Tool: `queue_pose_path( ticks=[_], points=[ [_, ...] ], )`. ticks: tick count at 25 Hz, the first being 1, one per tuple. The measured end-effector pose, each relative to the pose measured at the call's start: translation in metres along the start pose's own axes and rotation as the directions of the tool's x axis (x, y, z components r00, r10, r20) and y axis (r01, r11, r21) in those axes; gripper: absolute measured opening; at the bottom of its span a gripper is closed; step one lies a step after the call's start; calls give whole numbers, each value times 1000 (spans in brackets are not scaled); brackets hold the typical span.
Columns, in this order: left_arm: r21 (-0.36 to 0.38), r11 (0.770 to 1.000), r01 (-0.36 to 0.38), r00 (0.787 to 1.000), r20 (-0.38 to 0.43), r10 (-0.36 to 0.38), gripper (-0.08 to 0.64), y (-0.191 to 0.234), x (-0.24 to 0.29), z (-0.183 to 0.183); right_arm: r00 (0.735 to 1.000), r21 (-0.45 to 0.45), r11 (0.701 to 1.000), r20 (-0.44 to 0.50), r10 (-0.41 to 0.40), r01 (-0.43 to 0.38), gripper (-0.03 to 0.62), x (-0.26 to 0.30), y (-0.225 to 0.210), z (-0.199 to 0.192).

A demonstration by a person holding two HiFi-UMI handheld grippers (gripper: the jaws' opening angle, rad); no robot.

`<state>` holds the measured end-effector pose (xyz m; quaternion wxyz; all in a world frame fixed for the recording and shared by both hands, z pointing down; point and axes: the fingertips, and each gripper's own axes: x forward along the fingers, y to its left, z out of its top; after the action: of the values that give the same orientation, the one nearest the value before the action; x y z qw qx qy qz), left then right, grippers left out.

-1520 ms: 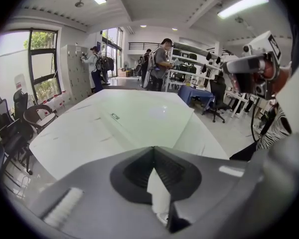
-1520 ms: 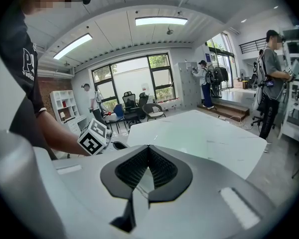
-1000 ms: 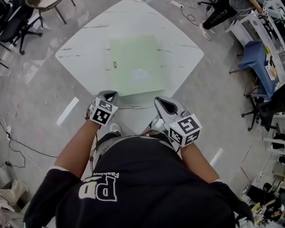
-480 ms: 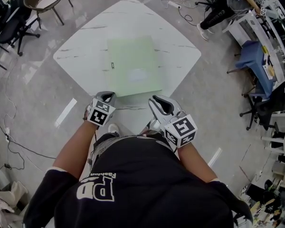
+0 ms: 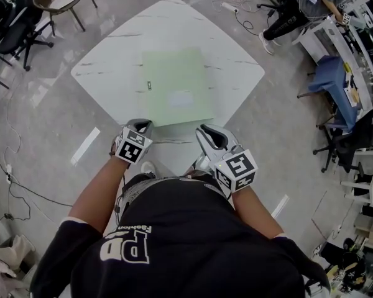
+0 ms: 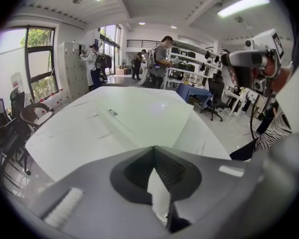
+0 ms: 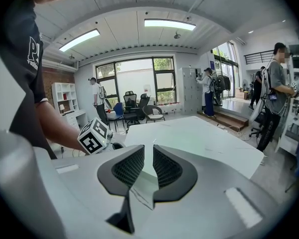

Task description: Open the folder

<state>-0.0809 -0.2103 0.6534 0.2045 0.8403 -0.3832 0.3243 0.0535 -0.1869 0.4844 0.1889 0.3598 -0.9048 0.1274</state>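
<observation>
Seen from above, a person in a black T-shirt (image 5: 174, 228) stands at the near corner of a white, marble-patterned bench (image 5: 105, 67) and holds a pair of tongs in each hand. A pale green folder (image 5: 176, 87) lies flat and closed on the middle of the bench. It has a small dark label (image 5: 150, 85) by its left edge.

Both tongs hover at the folder's near edge and touch neither the folder nor each other. The left tongs (image 5: 141, 125) are just off its near left corner. The right tongs (image 5: 208, 131) are just off its near right corner. The folder stretches away from the person, ahead of and between the two tools.

In the left gripper view, the left tongs (image 6: 152, 149) have their tips pressed together with nothing held, and the folder (image 6: 139, 116) spreads across the bench beyond them. In the right gripper view, the right tongs (image 7: 148, 158) stand a narrow slit apart with nothing in it, and the faint green folder (image 7: 189, 138) lies further off.
</observation>
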Motion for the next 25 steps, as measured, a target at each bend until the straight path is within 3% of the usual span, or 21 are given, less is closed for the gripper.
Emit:
queue_pose_path(
  ticks=[6,11,15,20,25],
  points=[
    [-11,1000,11,1000,-2,-11,52,-2,-1,0,1000,-31,999,-21,12,-13,48,3,3,-2],
    [-27,999,17,1000,2,-17,52,-3,-2,0,997,-143,989,-70,23,-33,48,18,10,-8],
    [-21,1000,20,1000,1,-20,52,-4,0,4,988,-285,956,-153,27,-70,48,43,9,-23],
    [-9,1000,24,1000,4,-24,52,-4,0,5,966,-369,917,-251,57,-150,48,74,21,-50],
    [-20,999,26,1000,0,-26,52,-5,-2,6,938,-480,839,-333,97,-257,48,104,47,-70]
  ],
)
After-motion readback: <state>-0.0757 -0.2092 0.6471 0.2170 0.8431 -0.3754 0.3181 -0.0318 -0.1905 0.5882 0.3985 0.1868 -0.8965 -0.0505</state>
